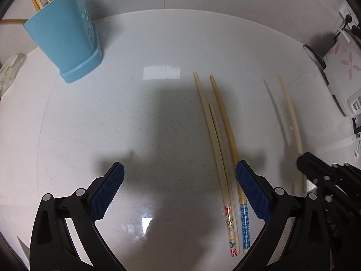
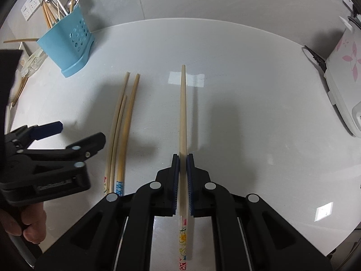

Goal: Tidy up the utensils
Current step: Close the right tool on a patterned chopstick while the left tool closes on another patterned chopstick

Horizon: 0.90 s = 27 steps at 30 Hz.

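Note:
A blue utensil holder (image 1: 65, 38) stands at the far left of the white table, with chopsticks and spoons in it; it also shows in the right wrist view (image 2: 67, 45). Three wooden chopsticks (image 1: 221, 140) lie side by side on the table, also seen in the right wrist view (image 2: 121, 124). My left gripper (image 1: 180, 176) is open and empty, its right finger next to their decorated ends. My right gripper (image 2: 183, 158) is shut on one chopstick (image 2: 183, 113) and holds it above the table; that chopstick shows in the left wrist view (image 1: 291, 117).
A white rice cooker (image 2: 343, 74) with pink flowers stands at the right edge of the table. A clear plastic item (image 2: 33, 61) lies left of the holder. The wall runs behind the table, with a socket (image 2: 30, 4) at the far left.

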Tool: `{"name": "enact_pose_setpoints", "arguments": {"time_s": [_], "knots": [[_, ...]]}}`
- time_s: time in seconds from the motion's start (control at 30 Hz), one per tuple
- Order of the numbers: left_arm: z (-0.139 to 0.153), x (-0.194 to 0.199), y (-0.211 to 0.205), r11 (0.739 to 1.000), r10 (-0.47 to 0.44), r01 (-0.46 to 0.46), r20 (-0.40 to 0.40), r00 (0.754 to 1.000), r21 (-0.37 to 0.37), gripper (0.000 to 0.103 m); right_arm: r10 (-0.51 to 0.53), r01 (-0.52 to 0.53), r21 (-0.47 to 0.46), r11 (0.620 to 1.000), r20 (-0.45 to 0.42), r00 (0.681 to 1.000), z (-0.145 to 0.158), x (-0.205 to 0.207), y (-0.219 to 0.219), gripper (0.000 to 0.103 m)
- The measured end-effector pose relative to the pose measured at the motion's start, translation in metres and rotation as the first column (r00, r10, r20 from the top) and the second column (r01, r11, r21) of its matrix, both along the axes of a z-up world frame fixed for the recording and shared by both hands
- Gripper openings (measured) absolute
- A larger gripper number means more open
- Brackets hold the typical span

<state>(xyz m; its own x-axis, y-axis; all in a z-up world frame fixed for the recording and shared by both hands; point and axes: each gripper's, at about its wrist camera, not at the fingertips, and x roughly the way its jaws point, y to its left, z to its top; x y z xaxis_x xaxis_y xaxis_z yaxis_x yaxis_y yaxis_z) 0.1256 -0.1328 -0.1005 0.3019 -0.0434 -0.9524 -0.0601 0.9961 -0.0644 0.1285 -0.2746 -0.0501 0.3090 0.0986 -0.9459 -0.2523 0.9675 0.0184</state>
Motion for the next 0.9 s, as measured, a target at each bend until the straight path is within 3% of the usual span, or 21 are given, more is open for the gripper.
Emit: {"name": "enact_pose_setpoints", "arguments": {"time_s": [0.37,0.5,0.57,0.63,0.8,0.9], "knots": [[-0.018,0.0,0.003,0.997,0.07,-0.069,-0.029,0.997,0.02,0.095,0.006,-0.006,0.021,1.0,0.022,1.0,0.013,-0.004,-0.012,0.006],[-0.019,-0.001,0.0,0.996,0.071,-0.07,-0.021,0.997,0.063,0.092,0.007,-0.008,0.029,1.0,0.023,1.0,0.014,-0.004,-0.012,0.006],[-0.017,-0.001,0.0,0.995,0.079,-0.077,-0.016,0.997,0.066,0.087,0.006,-0.007,0.033,0.999,0.025,1.0,0.015,-0.004,-0.012,0.006],[-0.014,-0.002,0.001,0.994,0.081,-0.08,-0.009,0.997,0.068,0.074,0.007,-0.008,0.035,0.999,0.027,1.0,0.015,-0.004,-0.012,0.006],[-0.009,-0.001,-0.008,0.996,0.044,-0.044,-0.004,0.999,0.076,0.055,0.008,-0.01,0.039,0.999,0.03,1.0,0.017,-0.003,-0.011,0.006],[-0.007,-0.002,-0.01,0.996,0.034,-0.034,-0.002,0.999,0.078,0.036,0.005,-0.007,0.043,0.999,0.029,1.0,0.018,-0.002,-0.013,0.006]]}}
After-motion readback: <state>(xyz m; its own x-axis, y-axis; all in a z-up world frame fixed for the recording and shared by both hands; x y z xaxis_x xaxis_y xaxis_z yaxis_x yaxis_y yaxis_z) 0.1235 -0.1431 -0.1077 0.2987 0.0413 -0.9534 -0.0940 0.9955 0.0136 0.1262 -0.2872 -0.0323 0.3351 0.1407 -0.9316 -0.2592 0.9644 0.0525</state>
